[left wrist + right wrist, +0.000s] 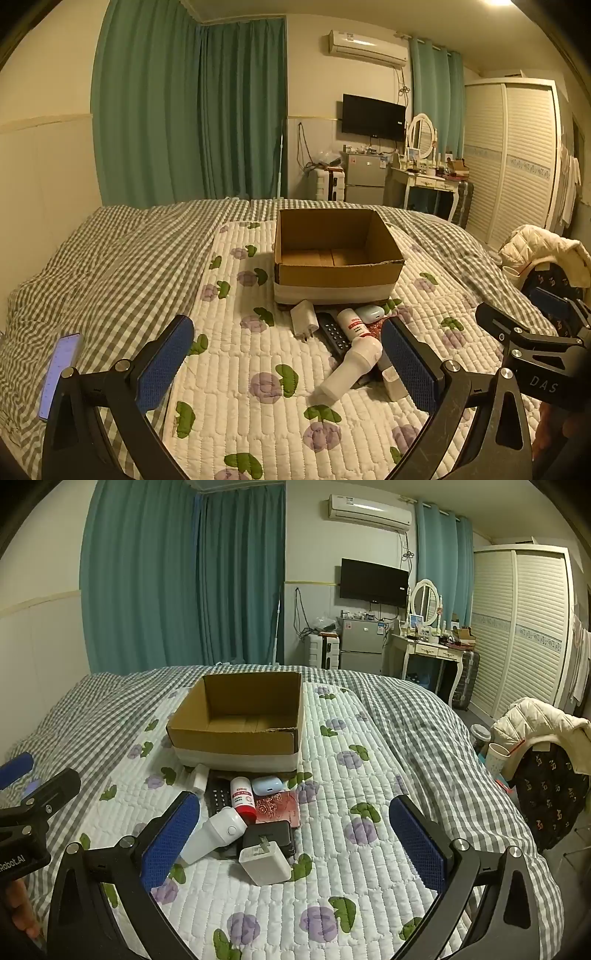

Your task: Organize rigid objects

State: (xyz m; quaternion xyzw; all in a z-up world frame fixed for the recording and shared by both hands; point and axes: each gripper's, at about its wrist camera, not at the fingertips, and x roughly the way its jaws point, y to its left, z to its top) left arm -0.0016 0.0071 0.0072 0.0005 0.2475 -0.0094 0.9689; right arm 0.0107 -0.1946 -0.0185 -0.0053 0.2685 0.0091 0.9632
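Observation:
An open, empty cardboard box [338,254] [240,720] stands on the quilted floral mat. In front of it lies a heap of small items: a white plug charger [303,319], a black remote [334,332], a red-capped white bottle [243,795], a pale blue earbud case [266,784], a red booklet [279,806], a white handheld device [216,836], a black adapter [269,836] and a white cube charger [264,864]. My left gripper [288,363] hovers open just short of the heap, holding nothing. My right gripper [293,843] is also open and empty, above the cube charger's near side.
A phone [59,369] with a lit screen lies on the checked duvet [122,266] to the left. Right of the bed are a chair with a cream jacket [539,723] and a paper cup [496,758]. A wardrobe [524,627] and a dressing table stand beyond.

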